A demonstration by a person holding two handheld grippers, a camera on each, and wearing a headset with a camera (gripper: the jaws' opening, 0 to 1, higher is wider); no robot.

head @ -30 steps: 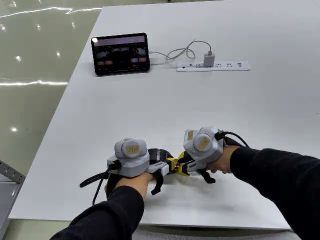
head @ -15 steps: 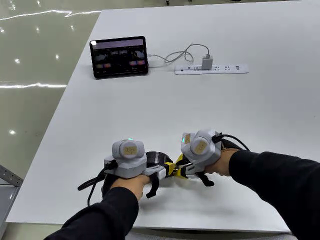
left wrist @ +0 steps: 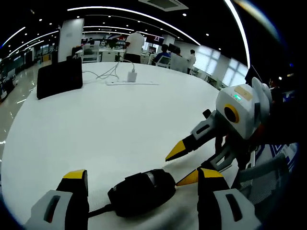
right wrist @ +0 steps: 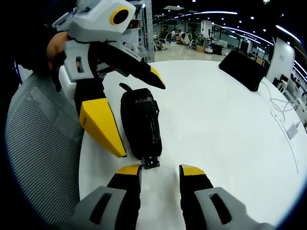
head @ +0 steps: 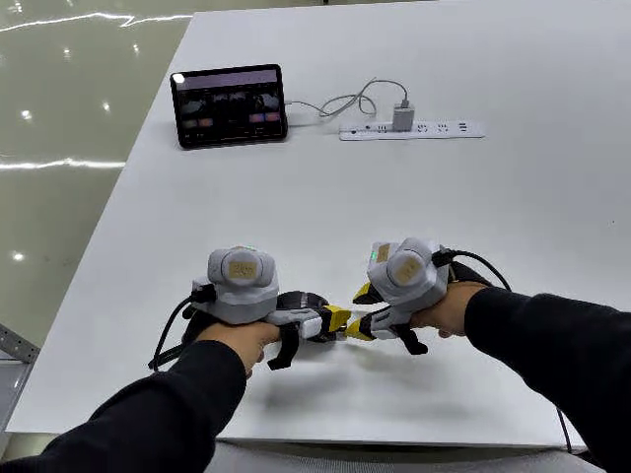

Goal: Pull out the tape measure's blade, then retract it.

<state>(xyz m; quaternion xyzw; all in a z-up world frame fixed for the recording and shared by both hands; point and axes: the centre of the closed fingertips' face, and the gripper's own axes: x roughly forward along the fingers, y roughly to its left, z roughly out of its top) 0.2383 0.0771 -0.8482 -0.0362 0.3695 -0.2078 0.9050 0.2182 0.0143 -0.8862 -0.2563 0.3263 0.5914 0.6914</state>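
Observation:
A black tape measure (left wrist: 141,191) lies on the white table (head: 325,197) near its front edge, seen from its blade end as a black case (right wrist: 141,122). My left gripper (left wrist: 142,176) is open, with one yellow-tipped jaw on each side of the case and gaps on both sides. In the head view the left gripper (head: 320,311) comes in from the left and the tape measure (head: 296,301) sits at its tips. My right gripper (right wrist: 158,170) is open and narrow, and the small blade tip (right wrist: 151,163) lies just ahead of its gap. The right gripper (head: 358,313) faces the left one.
A dark tablet (head: 229,104) stands at the back left of the table. A white power strip (head: 414,129) with a charger and cable lies to its right. The table's front edge (head: 375,434) runs close under both hands. Several people stand far behind in the room (left wrist: 135,43).
The two hands now sit a little further apart, the left one shifted left. The right gripper's yellow tips show a wider spread than before. The head camera has also moved slightly.

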